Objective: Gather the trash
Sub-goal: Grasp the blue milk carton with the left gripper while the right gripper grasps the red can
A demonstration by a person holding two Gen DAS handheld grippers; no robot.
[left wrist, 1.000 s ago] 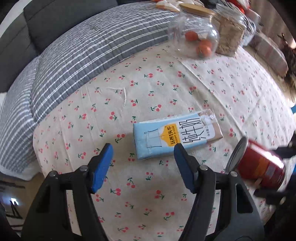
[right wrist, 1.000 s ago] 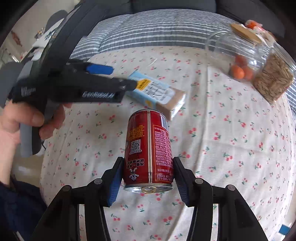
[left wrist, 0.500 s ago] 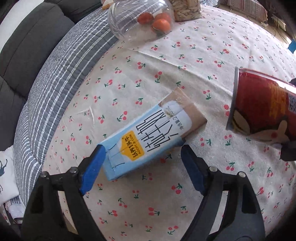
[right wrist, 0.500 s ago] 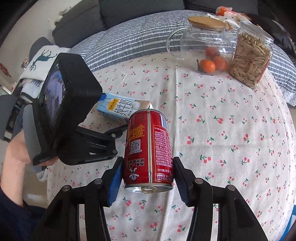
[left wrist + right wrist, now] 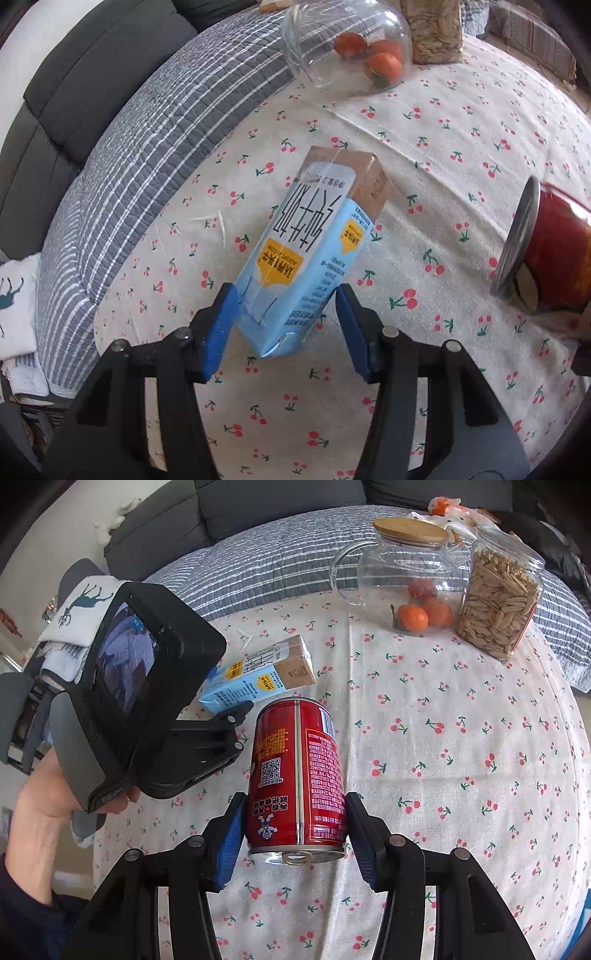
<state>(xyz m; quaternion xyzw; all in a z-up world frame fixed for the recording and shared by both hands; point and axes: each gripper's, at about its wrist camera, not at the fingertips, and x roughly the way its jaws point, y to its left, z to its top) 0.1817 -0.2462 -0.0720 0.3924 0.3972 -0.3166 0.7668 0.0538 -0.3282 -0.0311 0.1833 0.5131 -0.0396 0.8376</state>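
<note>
Holding one blue milk carton (image 5: 314, 254) by its lower end above the cherry-print tablecloth (image 5: 461, 155), the left gripper (image 5: 286, 328) is closed on it. One red can (image 5: 297, 775) sits clamped between the right gripper (image 5: 295, 834) fingers. Behind: one glass teapot (image 5: 402, 572) containing three oranges (image 5: 413, 617), one seed jar (image 5: 498, 598).

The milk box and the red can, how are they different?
The milk carton is a light blue box with flat sides; the red can is round and shiny metal. The carton sits in the left gripper, the can in the right gripper. The carton has a brown end; the can has a silver end with a pull tab. Both are held between blue fingers above the cherry tablecloth.
</note>
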